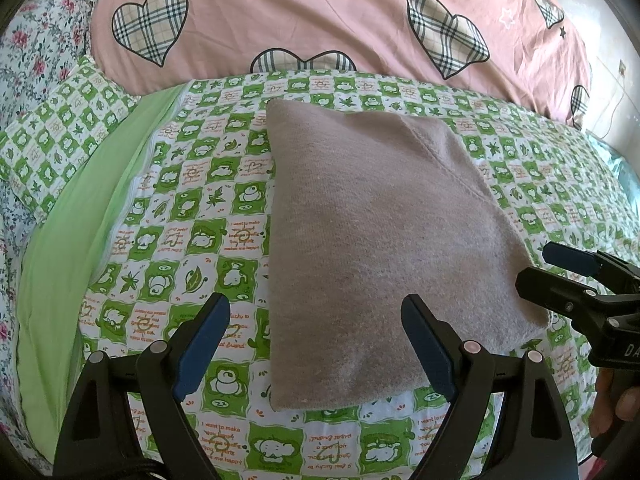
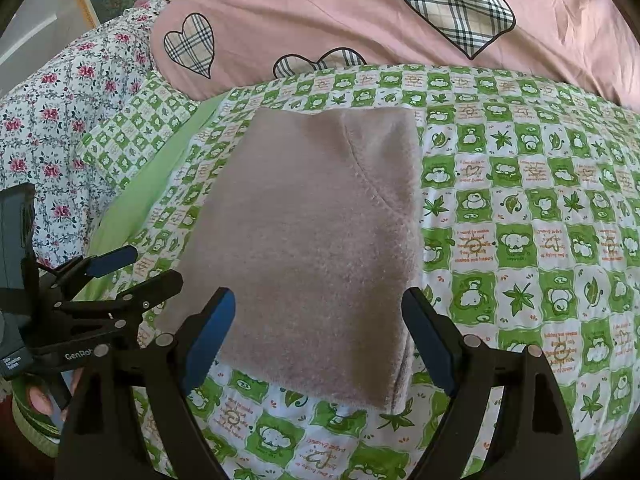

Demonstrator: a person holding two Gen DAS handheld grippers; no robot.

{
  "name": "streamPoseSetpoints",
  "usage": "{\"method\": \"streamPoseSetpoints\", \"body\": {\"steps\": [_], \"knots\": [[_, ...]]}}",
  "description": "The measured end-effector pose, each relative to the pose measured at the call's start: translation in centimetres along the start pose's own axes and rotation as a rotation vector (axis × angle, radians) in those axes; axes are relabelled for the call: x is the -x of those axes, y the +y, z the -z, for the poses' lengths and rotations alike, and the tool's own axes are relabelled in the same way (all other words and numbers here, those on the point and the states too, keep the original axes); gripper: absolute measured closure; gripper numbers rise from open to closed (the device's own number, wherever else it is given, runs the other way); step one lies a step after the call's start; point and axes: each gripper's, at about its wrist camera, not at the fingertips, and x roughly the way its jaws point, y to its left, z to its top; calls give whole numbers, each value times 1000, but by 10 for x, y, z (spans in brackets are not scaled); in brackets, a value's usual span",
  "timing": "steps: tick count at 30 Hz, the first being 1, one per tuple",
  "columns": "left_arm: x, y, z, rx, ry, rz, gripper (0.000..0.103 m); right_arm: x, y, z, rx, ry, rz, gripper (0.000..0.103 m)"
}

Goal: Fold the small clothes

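A beige-pink knitted garment (image 1: 380, 240) lies folded into a neat rectangle on the green-and-white checked bedsheet (image 1: 192, 200); it also shows in the right wrist view (image 2: 312, 248). My left gripper (image 1: 316, 320) is open and empty, hovering over the garment's near left edge. My right gripper (image 2: 318, 316) is open and empty, hovering over the garment's near edge. The right gripper also shows in the left wrist view (image 1: 560, 272) beside the garment's right corner. The left gripper shows in the right wrist view (image 2: 132, 268) by the garment's left corner.
A pink quilt (image 1: 320, 12) with plaid hearts is bunched along the far side of the bed. A floral cover (image 2: 60, 120) and a checked pillow (image 1: 60, 140) lie at the left. A plain green strip (image 1: 72, 260) runs down the left.
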Motion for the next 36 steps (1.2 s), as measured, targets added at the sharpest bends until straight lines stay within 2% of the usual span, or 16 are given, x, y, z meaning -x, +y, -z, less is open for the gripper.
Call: {"method": "streamPoseSetpoints", "body": {"steps": [25,36], "knots": [[-1,-1,-3,-2,-3,-2,15,-3,-1,-4,-3,-1,-6,17],[-8,-3,-20,0,-31,-24,15,-10,-6,-18,8,-9,-3,17]]}}
